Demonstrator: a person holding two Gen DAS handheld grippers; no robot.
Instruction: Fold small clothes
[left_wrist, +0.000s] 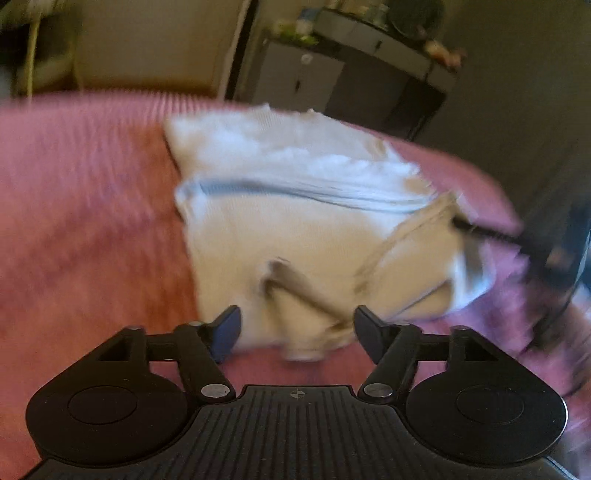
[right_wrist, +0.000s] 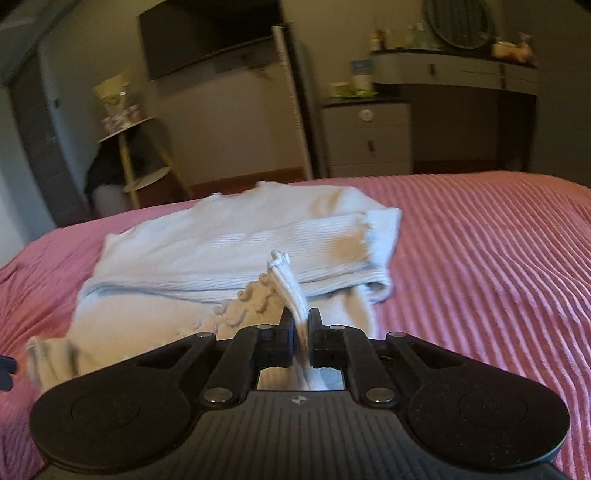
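Note:
A small white knit garment (left_wrist: 295, 199) lies partly folded on a pink ribbed bedspread (left_wrist: 85, 206). In the left wrist view my left gripper (left_wrist: 297, 328) is open, its jaws wide apart, with the garment's near edge between and just beyond them. In the right wrist view the garment (right_wrist: 240, 243) lies ahead, and my right gripper (right_wrist: 301, 328) is shut on a bunched strap or edge of it (right_wrist: 290, 284), near a scalloped trim. My right gripper also shows, blurred, at the right of the left wrist view (left_wrist: 480, 230).
The pink bedspread (right_wrist: 480, 266) stretches wide to the right. Beyond the bed stand a grey drawer unit (right_wrist: 365, 136), a dressing table with a round mirror (right_wrist: 458, 74), a small shelf stand (right_wrist: 129, 147) and a wall-mounted dark screen (right_wrist: 207, 40).

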